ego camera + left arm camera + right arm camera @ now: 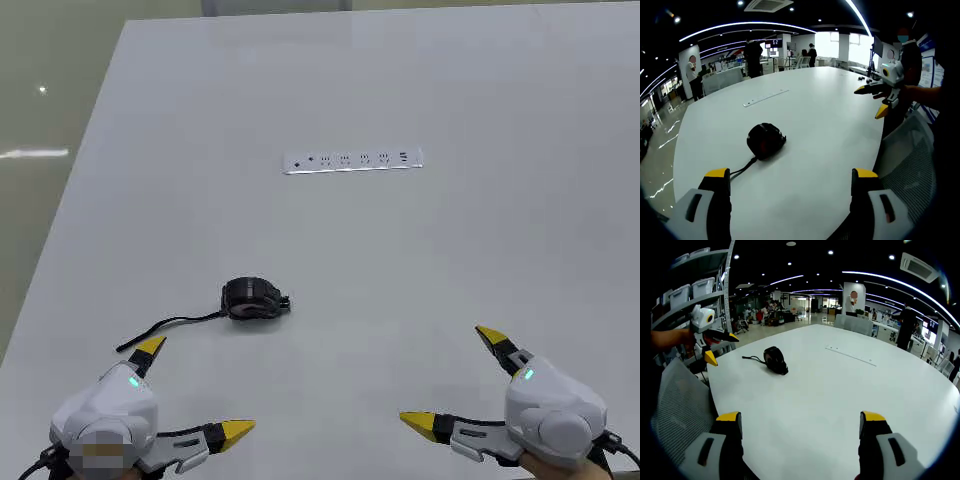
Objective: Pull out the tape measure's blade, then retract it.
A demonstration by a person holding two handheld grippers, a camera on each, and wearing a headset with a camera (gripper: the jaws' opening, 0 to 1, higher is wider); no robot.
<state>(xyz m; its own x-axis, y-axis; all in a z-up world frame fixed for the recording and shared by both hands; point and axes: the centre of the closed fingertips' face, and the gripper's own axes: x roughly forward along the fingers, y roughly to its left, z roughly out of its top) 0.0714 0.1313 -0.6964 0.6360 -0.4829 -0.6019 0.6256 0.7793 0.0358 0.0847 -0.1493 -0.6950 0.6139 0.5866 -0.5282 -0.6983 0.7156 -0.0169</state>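
A black tape measure point(252, 298) lies on the white table point(330, 90), its black wrist strap point(160, 328) trailing to the left. It sits ahead of my left gripper point(193, 387), which is open with yellow-tipped jaws spread and nothing between them. From the left gripper view the tape measure point(765, 140) rests just beyond the fingertips point(716, 173). My right gripper point(455, 379) hovers open at the lower right, well apart from the tape measure point(775, 360). Each gripper shows in the other's view: the right gripper point(875, 100) and the left gripper point(717, 347).
A white power strip point(353, 161) lies flat farther back at the table's middle. The table's left edge point(62, 230) runs diagonally beside a glossy floor. A mesh chair back point(907, 150) stands near the table's front edge. People and shelves stand in the background.
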